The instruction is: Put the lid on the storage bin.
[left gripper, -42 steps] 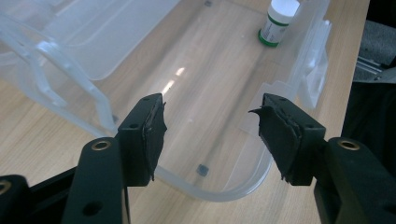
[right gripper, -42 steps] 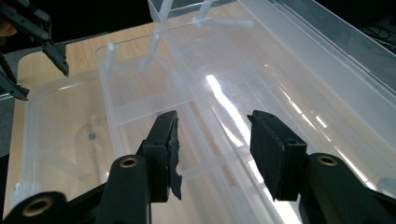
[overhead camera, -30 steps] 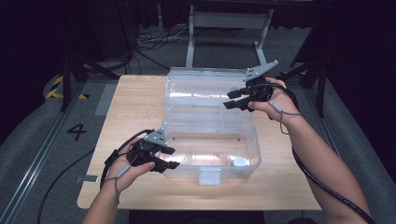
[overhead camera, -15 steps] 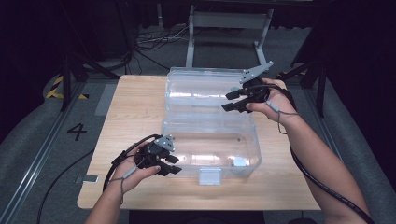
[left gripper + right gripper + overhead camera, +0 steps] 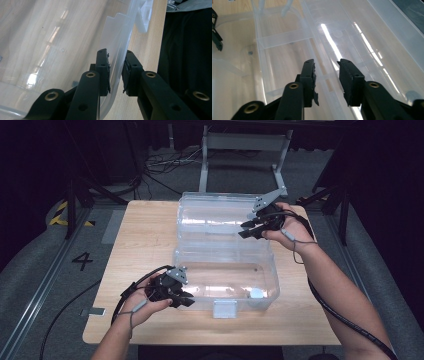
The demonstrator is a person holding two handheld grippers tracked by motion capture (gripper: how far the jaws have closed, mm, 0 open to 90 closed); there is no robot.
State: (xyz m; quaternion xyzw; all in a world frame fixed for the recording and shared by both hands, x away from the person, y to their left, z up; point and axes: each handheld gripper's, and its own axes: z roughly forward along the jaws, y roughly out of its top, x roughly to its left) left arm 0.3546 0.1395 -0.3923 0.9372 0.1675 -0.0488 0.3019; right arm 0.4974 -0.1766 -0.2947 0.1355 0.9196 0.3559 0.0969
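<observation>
Both-handed at the clear plastic hinged box [image 5: 225, 265] on the wooden table [image 5: 145, 240].
My left gripper [image 5: 115, 72] straddled its front rim, jaws parted; my right gripper [image 5: 327, 80] hovered agape over the lid.

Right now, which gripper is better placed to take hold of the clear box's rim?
Left. The left gripper already has its jaws either side of the clear plastic box's front-left rim, with a small gap left to shut. The right gripper hovers open over the flipped-back lid, straddling nothing.
</observation>
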